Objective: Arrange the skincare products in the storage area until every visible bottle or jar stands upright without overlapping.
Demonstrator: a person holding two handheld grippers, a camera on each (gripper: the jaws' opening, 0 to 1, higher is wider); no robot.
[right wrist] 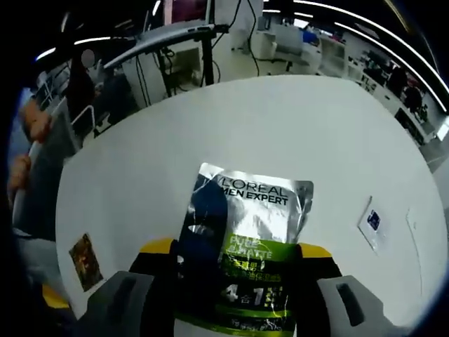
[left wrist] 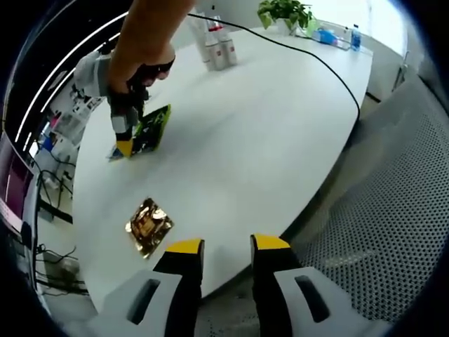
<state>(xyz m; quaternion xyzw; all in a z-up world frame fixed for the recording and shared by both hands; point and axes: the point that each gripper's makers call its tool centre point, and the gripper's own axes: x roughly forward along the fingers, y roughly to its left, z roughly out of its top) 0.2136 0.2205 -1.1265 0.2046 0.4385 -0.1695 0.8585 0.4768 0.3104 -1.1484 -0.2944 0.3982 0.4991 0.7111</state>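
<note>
A silver, green and black sachet (right wrist: 245, 239) printed L'OREAL MEN EXPERT sits between the yellow-tipped jaws of my right gripper (right wrist: 237, 249), which is shut on it. In the left gripper view a hand holds that right gripper (left wrist: 128, 144) over the far left of the white table (left wrist: 280, 126), with the green sachet (left wrist: 153, 128) tilted in its grip. A gold foil sachet (left wrist: 149, 226) lies flat near the table's front edge, just beyond my left gripper (left wrist: 228, 244). The left gripper is open with nothing between its jaws. Several white bottles (left wrist: 217, 45) stand upright at the far end.
A small white packet (right wrist: 372, 221) lies flat to the right of the held sachet. The gold sachet (right wrist: 85, 261) lies at the lower left. A black cable (left wrist: 316, 60) crosses the table. A potted plant (left wrist: 284, 10) and blue items (left wrist: 326, 35) stand at the far edge. A perforated metal surface (left wrist: 393, 210) lies off the table's right.
</note>
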